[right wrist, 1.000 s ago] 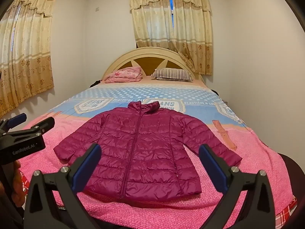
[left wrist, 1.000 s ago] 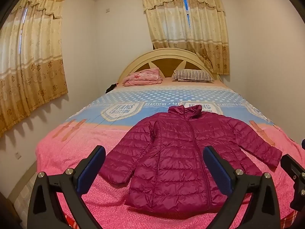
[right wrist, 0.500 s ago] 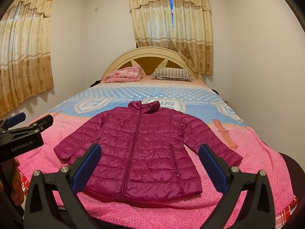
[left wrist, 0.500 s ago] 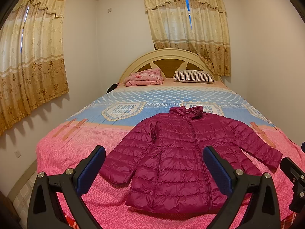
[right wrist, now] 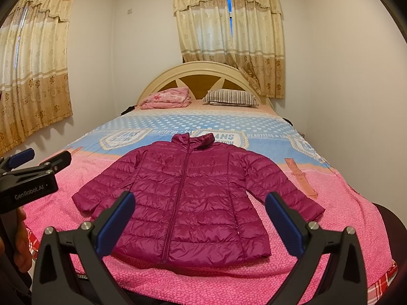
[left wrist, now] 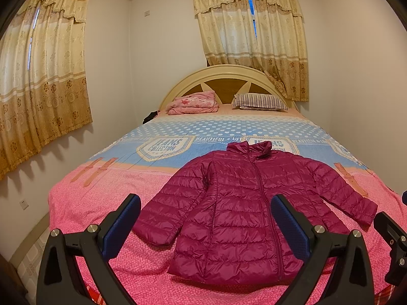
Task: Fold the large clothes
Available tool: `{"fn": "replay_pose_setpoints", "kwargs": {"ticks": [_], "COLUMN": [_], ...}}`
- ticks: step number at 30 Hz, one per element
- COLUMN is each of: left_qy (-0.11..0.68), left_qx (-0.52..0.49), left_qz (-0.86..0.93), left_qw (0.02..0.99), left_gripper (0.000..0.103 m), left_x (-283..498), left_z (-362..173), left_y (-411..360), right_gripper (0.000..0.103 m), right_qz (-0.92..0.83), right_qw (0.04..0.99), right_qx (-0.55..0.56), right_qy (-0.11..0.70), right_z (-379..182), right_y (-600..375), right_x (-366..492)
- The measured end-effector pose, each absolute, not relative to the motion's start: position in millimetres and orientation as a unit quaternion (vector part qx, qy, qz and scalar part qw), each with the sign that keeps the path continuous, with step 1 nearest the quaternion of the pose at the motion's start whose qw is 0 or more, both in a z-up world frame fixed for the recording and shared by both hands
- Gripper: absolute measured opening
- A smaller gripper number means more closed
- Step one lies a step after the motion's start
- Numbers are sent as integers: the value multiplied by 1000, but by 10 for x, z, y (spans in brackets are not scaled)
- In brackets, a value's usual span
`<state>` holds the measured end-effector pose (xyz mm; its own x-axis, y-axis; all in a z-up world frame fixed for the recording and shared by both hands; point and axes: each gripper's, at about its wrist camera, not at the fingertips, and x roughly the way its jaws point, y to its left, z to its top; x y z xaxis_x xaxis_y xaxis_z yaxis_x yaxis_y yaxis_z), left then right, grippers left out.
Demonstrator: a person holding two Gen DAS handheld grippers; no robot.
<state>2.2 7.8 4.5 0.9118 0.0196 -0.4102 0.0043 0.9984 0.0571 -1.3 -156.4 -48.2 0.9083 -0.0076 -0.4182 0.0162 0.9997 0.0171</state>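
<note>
A magenta quilted puffer jacket (left wrist: 244, 203) lies flat and zipped on the bed, collar toward the headboard, both sleeves spread out to the sides. It also shows in the right wrist view (right wrist: 193, 198). My left gripper (left wrist: 206, 222) is open and empty, held above the foot of the bed in front of the jacket's hem. My right gripper (right wrist: 201, 218) is open and empty, also short of the hem. The left gripper's body (right wrist: 28, 178) shows at the left edge of the right wrist view.
The bed (left wrist: 101, 203) has a pink and blue cover. A folded pink blanket (left wrist: 193, 103) and a striped pillow (left wrist: 259, 101) lie by the headboard (left wrist: 223, 76). Walls stand close on both sides, with curtains (left wrist: 43, 63) on the left.
Both views have shifted very slightly; the jacket lies unchanged and both grippers stay open.
</note>
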Motion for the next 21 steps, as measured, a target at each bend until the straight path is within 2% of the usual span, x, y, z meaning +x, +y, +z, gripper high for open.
{"fn": "replay_pose_setpoints", "kwargs": {"ticks": [21], "left_qy": [207], "left_qx": [27], "left_qz": [6], "left_qw": [978], "left_gripper": [102], "left_x": [45], "left_z": [57], "left_y": [111], "right_gripper": [103], "right_qz": [-6], "right_qw": [976], "right_qx": [10], "right_qy": [217], "right_z": [-489], "right_y": [-1567], "right_x": [-20]}}
